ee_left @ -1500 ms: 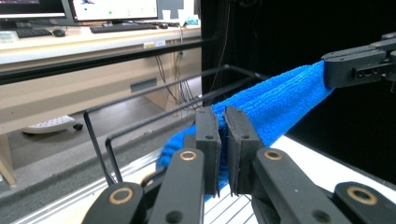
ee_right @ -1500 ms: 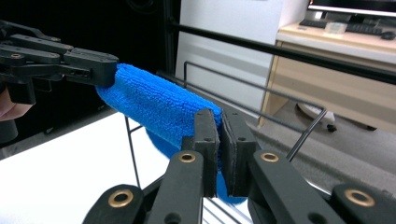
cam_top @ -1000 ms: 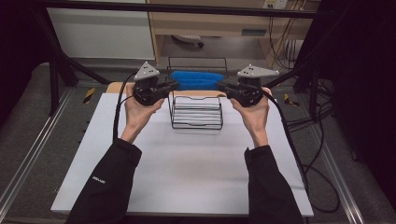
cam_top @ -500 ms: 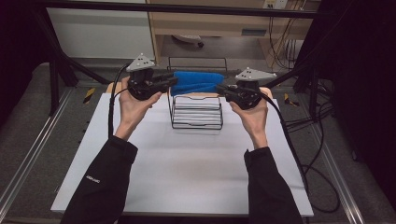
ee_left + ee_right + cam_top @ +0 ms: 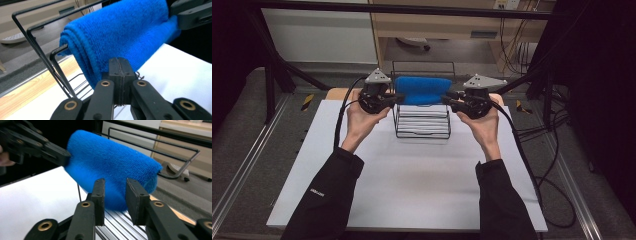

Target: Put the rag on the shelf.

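High view, towel: folded blue towel (image 5: 422,90) held lengthwise over the wire rack (image 5: 422,131), a gripper at each end.
Left gripper (image 5: 119,75): jaws pressed together; they have just been closing. Towel's lower edge sits right at the tips, probably pinched, though the contact is hard to make out.
Right gripper (image 5: 115,195): jaws apart and just been opening, towel end between them, pads not pressing.
Rack: black wire, standing mid-worktop (image 5: 412,190), far bars rising behind the towel.
Risk: with the right end free, the towel hangs on one thin pinch; it could sag, unroll or snag a rack bar.
Cause: weak left bite or a sideways tug.
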Demonstrator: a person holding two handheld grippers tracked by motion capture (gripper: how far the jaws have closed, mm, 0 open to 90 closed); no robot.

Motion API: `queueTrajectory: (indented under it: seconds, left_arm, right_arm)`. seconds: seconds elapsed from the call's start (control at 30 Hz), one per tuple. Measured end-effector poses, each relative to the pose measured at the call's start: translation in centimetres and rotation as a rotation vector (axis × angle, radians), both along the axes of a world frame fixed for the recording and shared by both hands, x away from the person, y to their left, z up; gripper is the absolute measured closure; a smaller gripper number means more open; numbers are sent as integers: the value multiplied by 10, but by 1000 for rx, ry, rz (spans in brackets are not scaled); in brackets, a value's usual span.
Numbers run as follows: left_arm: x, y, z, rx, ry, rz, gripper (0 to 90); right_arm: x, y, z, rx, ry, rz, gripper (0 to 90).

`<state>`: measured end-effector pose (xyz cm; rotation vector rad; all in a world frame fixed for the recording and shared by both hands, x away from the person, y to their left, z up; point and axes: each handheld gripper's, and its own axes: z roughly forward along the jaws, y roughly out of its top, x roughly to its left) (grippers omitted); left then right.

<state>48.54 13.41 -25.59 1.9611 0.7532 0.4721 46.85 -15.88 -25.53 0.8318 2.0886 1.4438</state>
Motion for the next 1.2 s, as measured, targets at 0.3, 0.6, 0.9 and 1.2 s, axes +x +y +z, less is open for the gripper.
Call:
queueTrajectory:
  seconds: [0.3, 0.6, 0.9, 1.2]
  left_arm:
    - [4, 0, -12, -1, -6, 19, 899]
    - [6, 2, -17, -19, -1, 18, 889]
    - [-10, 13, -20, -2, 6, 23, 711]
    - [-31, 38, -40, 35, 50, 30, 469]
  right_arm:
    - [7, 4, -12, 26, 75, 13, 882]
    - [13, -3, -27, 7, 65, -57, 872]
    - [-10, -15, -18, 66, 40, -34, 627]
    - [-32, -31, -22, 74, 79, -42, 288]
